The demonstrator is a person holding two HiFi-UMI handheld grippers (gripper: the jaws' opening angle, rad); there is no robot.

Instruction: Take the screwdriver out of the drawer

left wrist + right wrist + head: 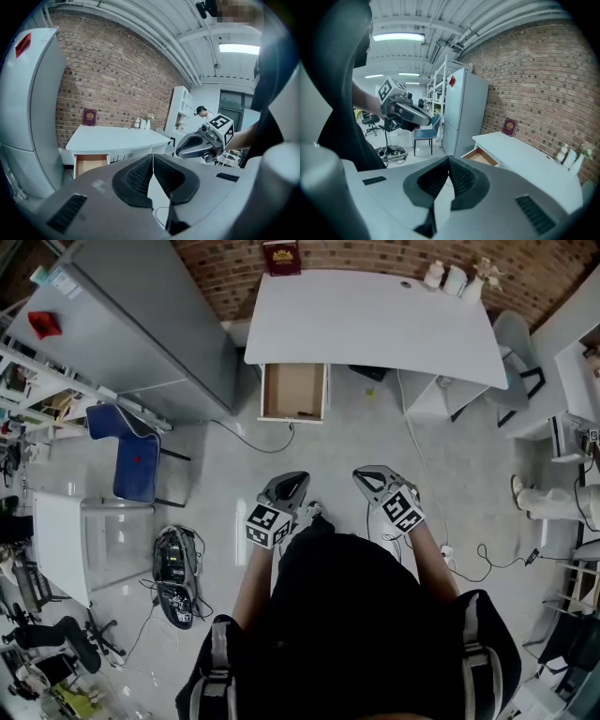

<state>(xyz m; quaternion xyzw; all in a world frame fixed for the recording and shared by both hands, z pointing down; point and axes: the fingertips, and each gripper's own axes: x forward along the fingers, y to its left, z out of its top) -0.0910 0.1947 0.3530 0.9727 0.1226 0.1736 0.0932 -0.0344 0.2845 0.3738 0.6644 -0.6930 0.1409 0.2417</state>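
A wooden drawer (293,390) stands pulled out from the left end of the white desk (375,320). A small dark thing, perhaps the screwdriver (306,414), lies at the drawer's front edge. The drawer (90,164) also shows in the left gripper view, and the drawer (479,157) shows in the right gripper view, with its contents hidden in both. My left gripper (289,487) and right gripper (367,475) hang side by side over the floor, well short of the drawer. Both are shut and hold nothing, as the left gripper (153,159) and right gripper (448,161) show in their own views.
A grey fridge (141,324) stands left of the desk, with a blue chair (136,456) in front of it. Cables (253,442) trail over the floor. A red book (281,257) and small white bottles (455,279) sit at the desk's back. Another person (202,112) stands far off.
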